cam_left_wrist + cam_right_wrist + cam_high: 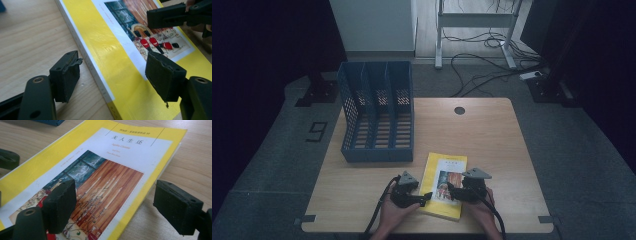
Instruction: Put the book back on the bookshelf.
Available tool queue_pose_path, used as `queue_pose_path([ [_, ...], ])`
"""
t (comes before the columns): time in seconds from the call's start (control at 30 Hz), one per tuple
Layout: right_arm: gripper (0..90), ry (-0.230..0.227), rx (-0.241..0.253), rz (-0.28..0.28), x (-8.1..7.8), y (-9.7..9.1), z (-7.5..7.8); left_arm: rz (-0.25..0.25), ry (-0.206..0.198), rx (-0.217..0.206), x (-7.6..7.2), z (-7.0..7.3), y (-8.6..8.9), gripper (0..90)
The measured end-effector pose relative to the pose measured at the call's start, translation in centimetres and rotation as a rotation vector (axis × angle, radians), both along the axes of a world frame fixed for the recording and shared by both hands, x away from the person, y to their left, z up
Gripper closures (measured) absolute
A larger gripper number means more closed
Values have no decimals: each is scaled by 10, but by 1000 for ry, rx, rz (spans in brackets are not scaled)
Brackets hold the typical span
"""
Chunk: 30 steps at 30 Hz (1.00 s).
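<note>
Dim room, wooden counter [492, 145]: my left gripper [419, 198] and right gripper [455, 192], jaws spread, straddle opposite edges of the yellow book [447, 172] lying flat near the front, before the blue rack [377, 112]; next, I judge, comes closing to lift it.

From my high view the left gripper [424, 199] covers the book's [445, 186] near corner at about seven o'clock, and the right gripper [451, 191] hides part of the cover picture, so I cannot tell there how wide either pair of jaws stands. My forearms are cut off at six o'clock by the frame edge. In the left gripper view the book [120, 65] runs out past twelve and five o'clock. In the right gripper view the small print under the cover's title [124, 140] is too fine to read, and the blue file rack [47, 122] is clipped to a sliver at eleven o'clock.
</note>
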State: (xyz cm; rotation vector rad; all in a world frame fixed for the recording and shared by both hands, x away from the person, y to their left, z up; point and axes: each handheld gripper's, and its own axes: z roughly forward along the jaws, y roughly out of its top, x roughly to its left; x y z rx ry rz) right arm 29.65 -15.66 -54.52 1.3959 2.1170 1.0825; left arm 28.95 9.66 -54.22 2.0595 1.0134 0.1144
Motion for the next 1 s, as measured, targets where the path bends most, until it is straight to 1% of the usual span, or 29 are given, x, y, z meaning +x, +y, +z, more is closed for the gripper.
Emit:
queue_pose_path([
  [0.07,179,3,2,4,0,0,0,-9,8,4,-1,-2,-3,278],
  [0.1,182,4,4,5,0,0,0,-12,2,4,-2,-3,-5,276],
  [0.17,183,6,5,7,-1,1,-1,-18,2,8,-4,-3,-7,276],
  [0.33,186,22,18,9,-1,0,-1,-13,-5,12,-4,-4,-8,267],
  [0.43,187,25,19,10,-1,0,-1,-10,-7,13,-5,-4,-8,266],
  [0.63,194,66,51,7,0,-3,-1,-5,-14,16,-6,-4,-9,263],
  [0.8,196,91,64,3,1,-4,-1,1,-17,19,-6,-4,-10,261],
  [0.87,202,108,78,4,1,-6,-1,0,-16,19,-6,-4,-10,262],
  [0.9,203,112,85,3,1,-6,-1,1,-16,20,-6,-4,-10,262],
  [1.0,207,108,85,2,1,-6,-1,1,-17,20,-6,-4,-10,261],
])
